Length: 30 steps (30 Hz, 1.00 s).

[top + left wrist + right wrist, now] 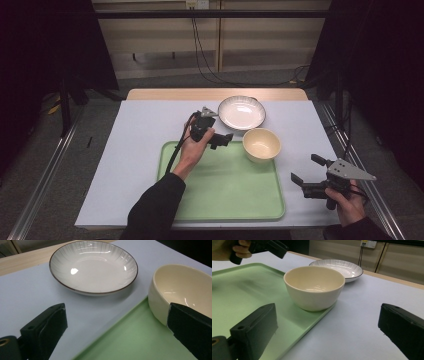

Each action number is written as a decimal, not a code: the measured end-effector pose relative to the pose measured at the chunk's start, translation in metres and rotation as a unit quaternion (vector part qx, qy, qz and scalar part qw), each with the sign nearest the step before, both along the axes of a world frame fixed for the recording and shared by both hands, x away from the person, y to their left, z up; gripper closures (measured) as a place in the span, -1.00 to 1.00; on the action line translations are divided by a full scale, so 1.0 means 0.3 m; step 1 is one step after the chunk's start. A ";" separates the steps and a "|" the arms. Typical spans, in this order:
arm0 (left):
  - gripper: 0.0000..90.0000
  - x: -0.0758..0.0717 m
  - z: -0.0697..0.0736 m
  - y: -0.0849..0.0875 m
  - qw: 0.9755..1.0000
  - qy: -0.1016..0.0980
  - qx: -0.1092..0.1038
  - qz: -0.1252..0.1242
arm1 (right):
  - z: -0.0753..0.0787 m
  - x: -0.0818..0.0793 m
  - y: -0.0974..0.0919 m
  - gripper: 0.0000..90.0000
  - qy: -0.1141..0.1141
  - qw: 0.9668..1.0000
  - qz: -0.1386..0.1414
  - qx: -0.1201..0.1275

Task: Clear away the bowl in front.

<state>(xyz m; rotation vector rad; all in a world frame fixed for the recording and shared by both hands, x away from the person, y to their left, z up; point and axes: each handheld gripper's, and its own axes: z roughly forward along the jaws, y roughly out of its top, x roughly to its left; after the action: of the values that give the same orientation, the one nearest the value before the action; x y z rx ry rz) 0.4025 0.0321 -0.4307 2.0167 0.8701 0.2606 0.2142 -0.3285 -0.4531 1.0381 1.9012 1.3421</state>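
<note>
Pale sheeting covers the desk (135, 150). Nearest, the right gripper (311, 176) idles with its fingers wide and empty. On the green tray's (225, 195) far corner sits the cream bowl (261, 144), probably just placed there; beside it the left gripper (220, 139) hovers, fingers spread and empty. Beyond lies the white plate (241, 112).

Cream bowl (261, 144), glossy, pale inside and out. White plate (241, 112) with fine grey lines raying out across its wall and a thin dark brown rim. Light green tray (225, 192), plain. Pale lavender-grey table cover (135, 150), with a light wood edge at the far side. Black jaws on left gripper (224, 139) and right gripper (307, 170); grey three-cornered plate on the right one. Black sleeve (152, 212).
</note>
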 end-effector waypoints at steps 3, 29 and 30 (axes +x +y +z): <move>-0.93 -0.018 0.007 0.032 1.000 -0.009 0.015 0.002 | 0.000 0.000 0.000 -0.96 0.000 1.000 -0.001 0.000; -0.95 -0.262 0.070 0.345 0.993 -0.086 -0.016 0.084 | 0.001 0.002 0.001 -0.96 0.000 1.000 -0.002 -0.002; -0.95 -0.272 0.072 0.360 0.992 -0.093 -0.011 0.085 | 0.000 0.003 0.001 -0.96 0.000 1.000 -0.003 -0.002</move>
<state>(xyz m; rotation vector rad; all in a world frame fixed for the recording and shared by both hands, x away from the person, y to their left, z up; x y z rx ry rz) 0.3208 0.1401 -0.4090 1.8650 0.9231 0.5244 0.2149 -0.3283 -0.4530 1.0409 1.8995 1.3347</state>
